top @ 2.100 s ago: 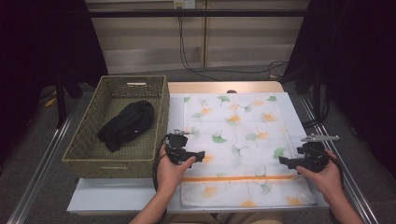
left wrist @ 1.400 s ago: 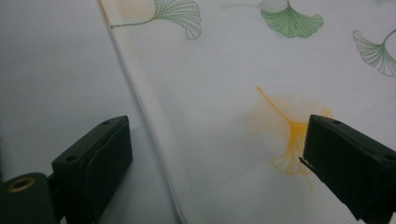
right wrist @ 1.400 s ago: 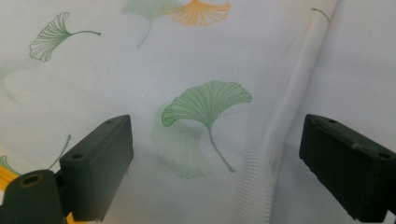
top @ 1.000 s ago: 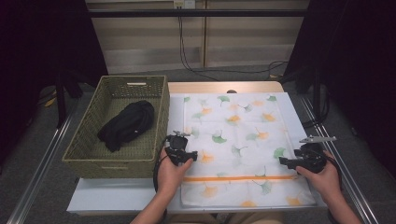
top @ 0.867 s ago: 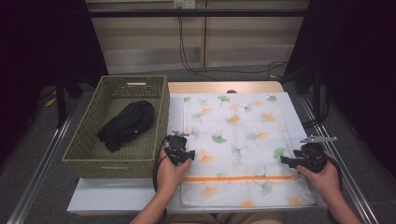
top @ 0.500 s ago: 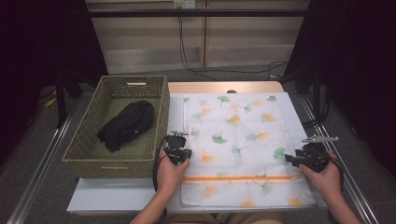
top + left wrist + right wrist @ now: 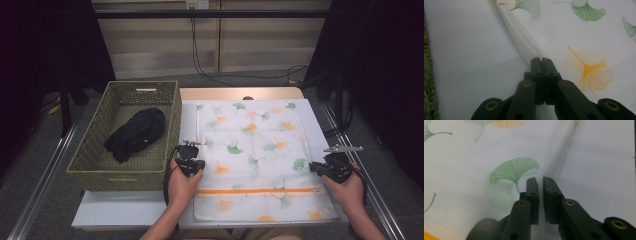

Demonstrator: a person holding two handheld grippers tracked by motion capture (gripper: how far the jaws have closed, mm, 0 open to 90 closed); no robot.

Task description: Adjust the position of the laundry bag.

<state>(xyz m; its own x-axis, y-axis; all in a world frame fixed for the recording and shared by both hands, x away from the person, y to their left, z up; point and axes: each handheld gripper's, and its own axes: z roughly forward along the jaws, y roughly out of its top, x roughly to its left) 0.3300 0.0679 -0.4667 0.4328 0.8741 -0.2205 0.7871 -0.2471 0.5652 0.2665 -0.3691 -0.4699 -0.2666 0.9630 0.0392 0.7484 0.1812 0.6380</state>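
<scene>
On the table, left to right:
basket [image 7: 90,159]: woven, green, standing at the table's left end, its right wall just beside the cloth's left edge.
black bundle [image 7: 136,133]: dark fabric lying inside the basket, well apart from both grippers.
left gripper [image 7: 192,165]: at the cloth's left edge, near the basket; its jaws are pressed together on a raised fold of the cloth [image 7: 524,47], which lifts off the table in a thin ridge.
cloth [image 7: 255,150]: white mesh printed with green and orange ginkgo leaves, spread flat over the middle of the table [image 7: 125,212], an orange stripe crossing it near the person's side.
right gripper [image 7: 325,169]: at the cloth's right edge; its jaws stand slightly apart, a narrow gap between them, over the cloth's hem [image 7: 560,157], not clamped on it.
table edge: bare white strip beyond the hem, on the right.
</scene>
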